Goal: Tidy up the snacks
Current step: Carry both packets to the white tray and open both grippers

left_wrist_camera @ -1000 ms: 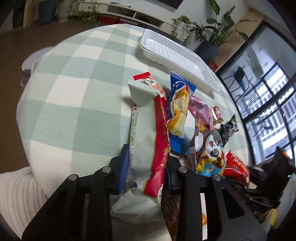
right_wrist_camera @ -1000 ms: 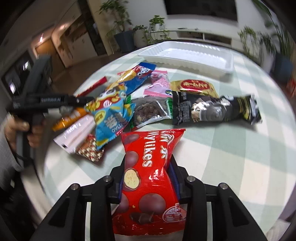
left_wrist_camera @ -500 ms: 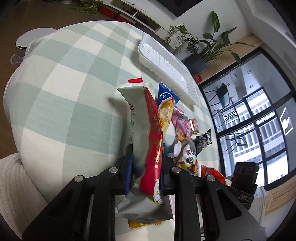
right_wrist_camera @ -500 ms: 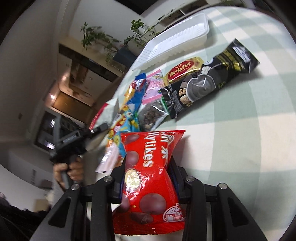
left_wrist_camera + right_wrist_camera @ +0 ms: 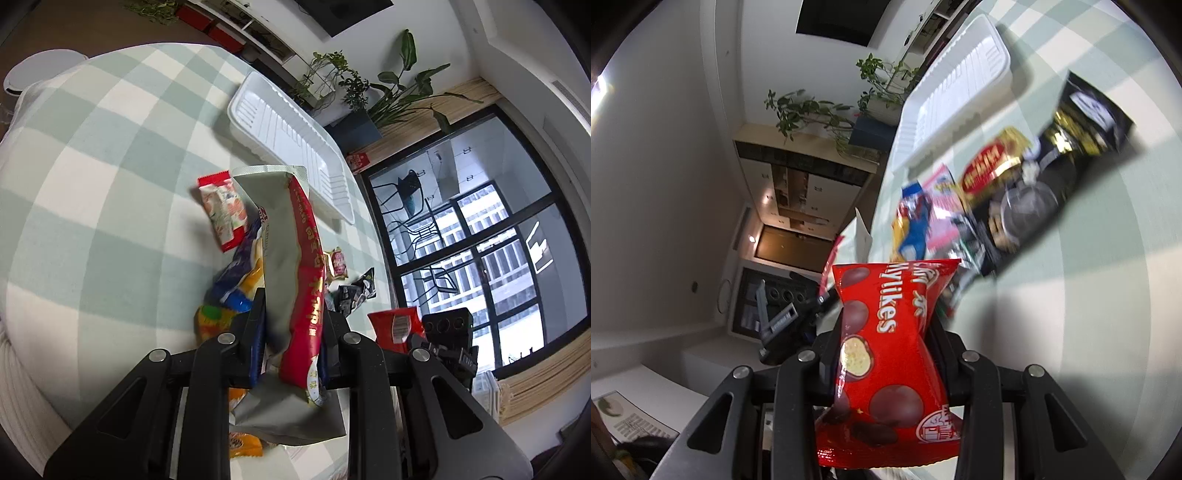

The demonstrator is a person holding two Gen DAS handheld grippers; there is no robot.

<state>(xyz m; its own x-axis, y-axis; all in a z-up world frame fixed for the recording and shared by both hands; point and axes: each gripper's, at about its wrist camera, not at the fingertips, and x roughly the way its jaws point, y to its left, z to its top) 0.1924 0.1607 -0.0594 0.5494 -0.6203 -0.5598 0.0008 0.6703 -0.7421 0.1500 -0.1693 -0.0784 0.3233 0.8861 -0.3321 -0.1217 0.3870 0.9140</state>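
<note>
Left gripper (image 5: 291, 332): jaws clamped on a long grey-and-red snack packet (image 5: 291, 258). The figure shows they have just been closing, with the packet between them. The packet stands nearly upright out of the jaws, its sealed top edge uppermost and clear of the green-and-white checked tablecloth (image 5: 92, 184); its crumpled lower end hangs below the fingers.

Right gripper (image 5: 886, 332): jaws clamped on a red Mylikes chocolate-ball bag (image 5: 886, 354), pinched at its waist and lifted off the cloth. In the left wrist view the same bag (image 5: 395, 325) shows at the right, beside the black body of the right gripper.

On the table, below and behind the held packet: a small red-edged packet (image 5: 223, 210), a blue-and-yellow packet (image 5: 236, 280), and an orange packet (image 5: 243, 445) under the left gripper's fingers. Further right lie a small pink wrapper (image 5: 338, 262) and a black packet (image 5: 354, 295).

The right wrist view is tilted and blurred. It shows a long black-and-gold packet (image 5: 1060, 166), a red-and-gold packet (image 5: 993, 166) touching it, a pink packet (image 5: 942, 206) and a blue packet (image 5: 914, 225) crowded together.

White ribbed tray (image 5: 288, 136): at the far side of the table, apart from the pile. No snack is visible in it.
</note>
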